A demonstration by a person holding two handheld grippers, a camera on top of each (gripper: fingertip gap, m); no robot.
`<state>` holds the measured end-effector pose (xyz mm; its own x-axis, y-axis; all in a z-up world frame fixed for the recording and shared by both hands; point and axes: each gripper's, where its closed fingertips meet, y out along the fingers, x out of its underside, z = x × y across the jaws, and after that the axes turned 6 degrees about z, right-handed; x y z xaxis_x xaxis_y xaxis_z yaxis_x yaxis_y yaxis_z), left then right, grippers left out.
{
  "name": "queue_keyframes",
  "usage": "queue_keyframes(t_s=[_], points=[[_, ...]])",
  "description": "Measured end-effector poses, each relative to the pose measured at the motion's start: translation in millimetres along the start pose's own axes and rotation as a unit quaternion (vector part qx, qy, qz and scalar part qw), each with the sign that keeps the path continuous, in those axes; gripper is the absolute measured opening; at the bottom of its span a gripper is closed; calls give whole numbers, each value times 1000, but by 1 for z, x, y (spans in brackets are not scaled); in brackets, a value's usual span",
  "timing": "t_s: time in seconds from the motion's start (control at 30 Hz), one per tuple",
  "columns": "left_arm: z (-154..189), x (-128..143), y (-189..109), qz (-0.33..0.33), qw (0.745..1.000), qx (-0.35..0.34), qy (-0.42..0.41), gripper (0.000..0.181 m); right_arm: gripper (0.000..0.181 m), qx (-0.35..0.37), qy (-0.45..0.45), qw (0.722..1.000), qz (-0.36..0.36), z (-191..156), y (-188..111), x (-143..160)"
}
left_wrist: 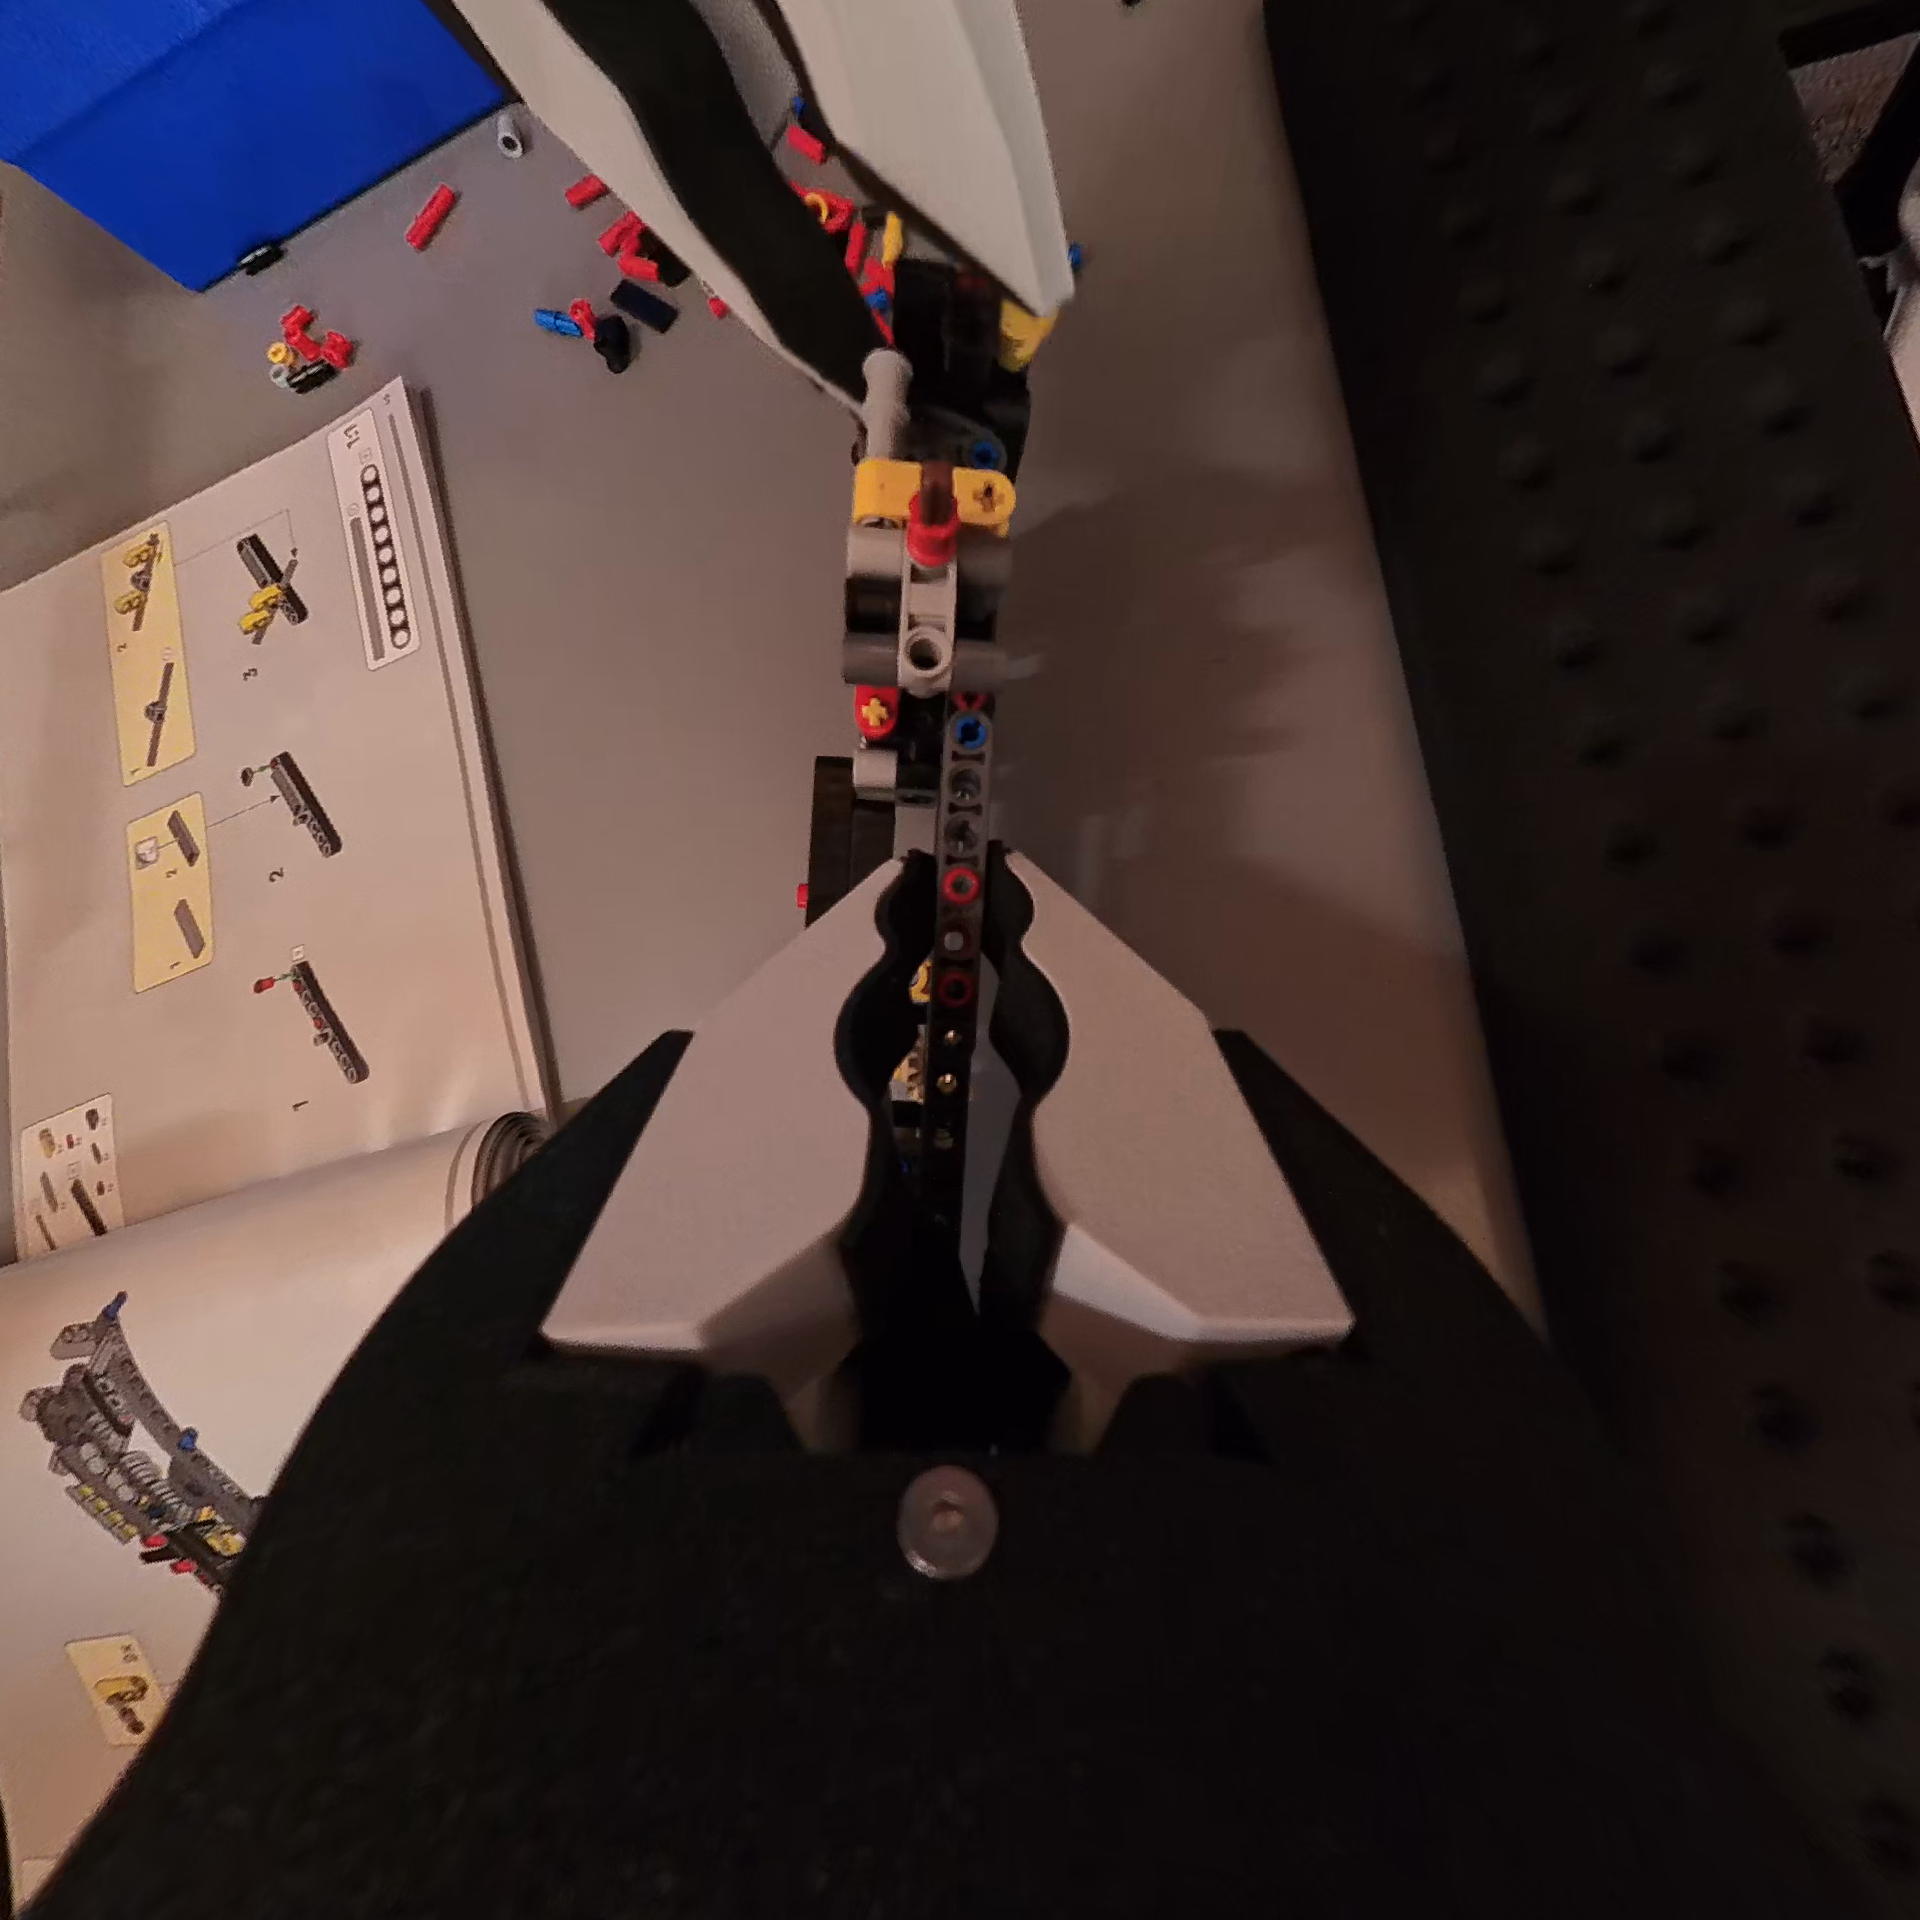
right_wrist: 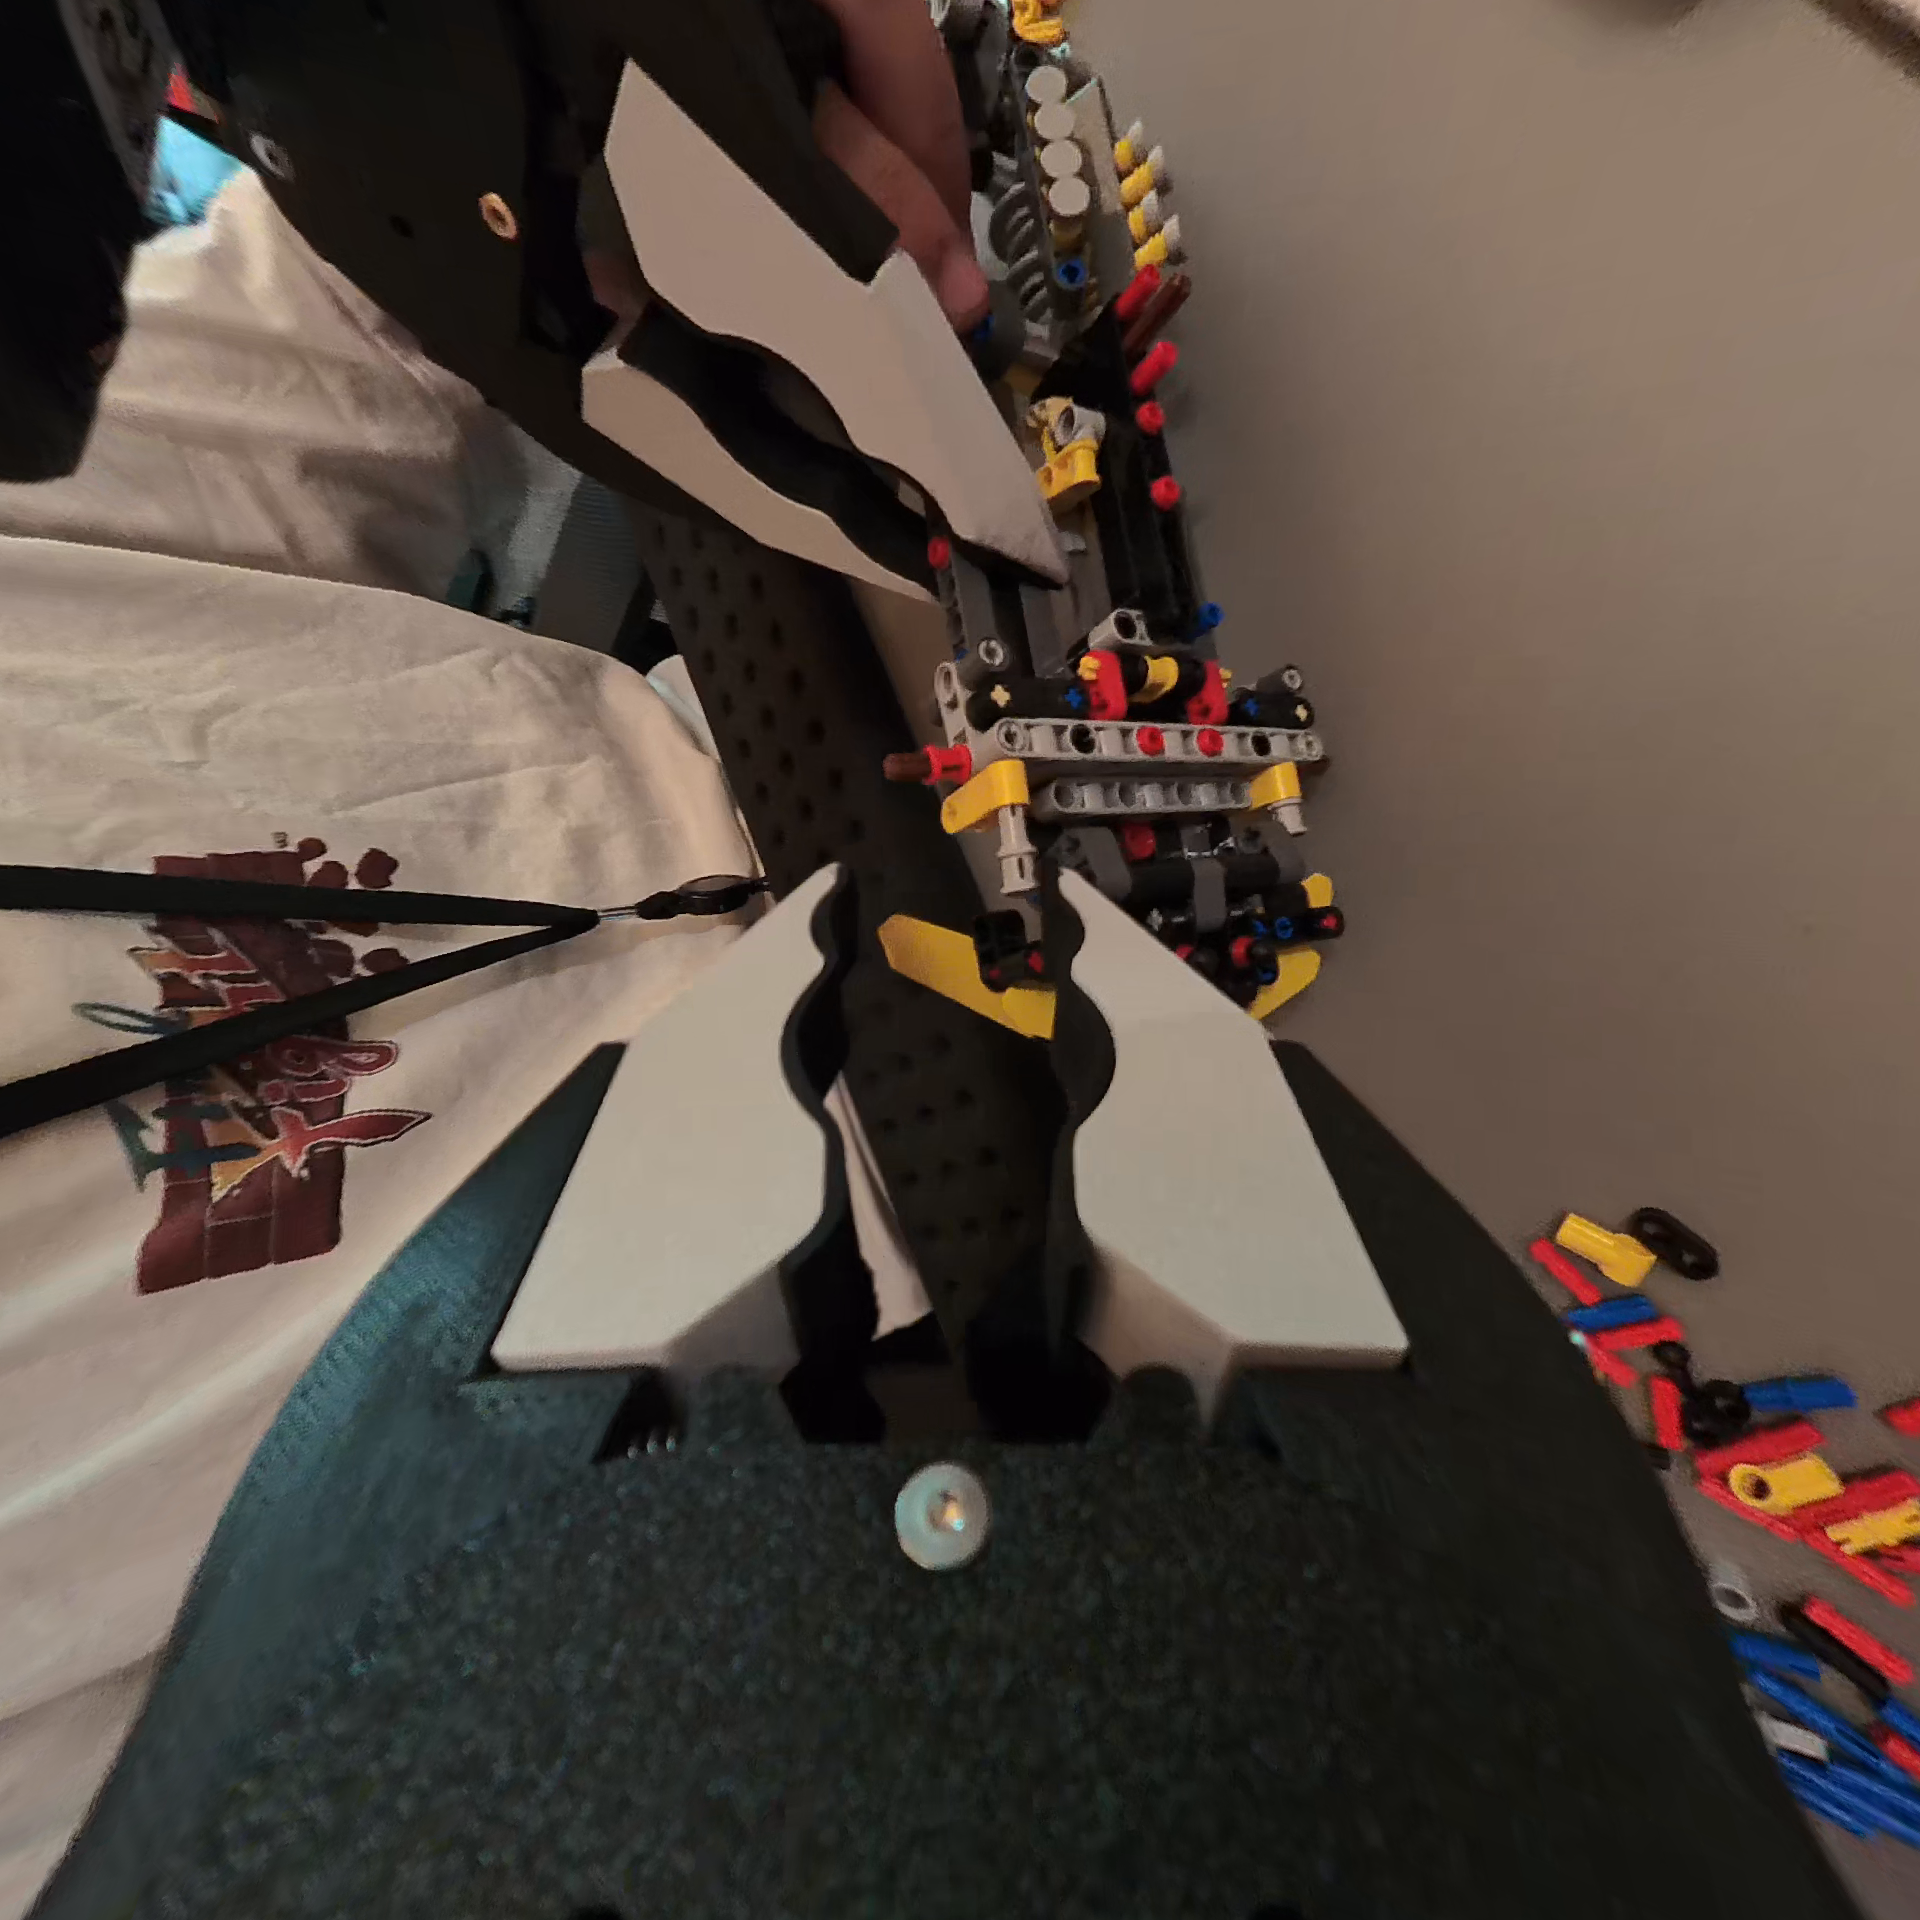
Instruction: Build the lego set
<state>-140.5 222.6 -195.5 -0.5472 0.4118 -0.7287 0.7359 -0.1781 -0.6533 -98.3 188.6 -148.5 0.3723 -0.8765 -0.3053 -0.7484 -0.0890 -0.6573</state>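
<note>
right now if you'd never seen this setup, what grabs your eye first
The half-built lego model, black and grey with yellow and red bits, stands out mid-frame on the grey table. The left gripper is clamped on its black holed beam. Loose red and blue pieces lie scattered at the right gripper's lower right.

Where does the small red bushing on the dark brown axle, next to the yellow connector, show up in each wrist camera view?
Left wrist view: the red bushing on the dark brown axle sits upper centre, on the model's near end, ahead of the left gripper.
Right wrist view: the same bushing is left of centre, sticking out from the model's left side.
Shared landmark: the yellow connector beside it.
</note>
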Motion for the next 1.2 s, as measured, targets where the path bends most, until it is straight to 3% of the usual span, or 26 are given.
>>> queue_keyframes(t_s=[0.23,0.4,0.53,0.8,0.93,1.2], points=[[-1,0,0,5,1000,5,-9,7,31,-2,-13,1000,24,5,-16,-8],[-2,0,0,7,1000,6,-12,7,55,34,-59,997,27,12,-1,-15],[-2,0,0,6,1000,6,-13,7,49,75,-69,995,7,28,10,-14],[-2,-1,0,8,1000,9,-15,7,48,47,-75,996,22,22,5,-19],[1,1,1,6,1000,16,-9,7,57,56,-67,996,-3,31,13,-10],[-4,0,1,9,1000,13,-15,7,49,97,-108,989,7,31,7,-19]])
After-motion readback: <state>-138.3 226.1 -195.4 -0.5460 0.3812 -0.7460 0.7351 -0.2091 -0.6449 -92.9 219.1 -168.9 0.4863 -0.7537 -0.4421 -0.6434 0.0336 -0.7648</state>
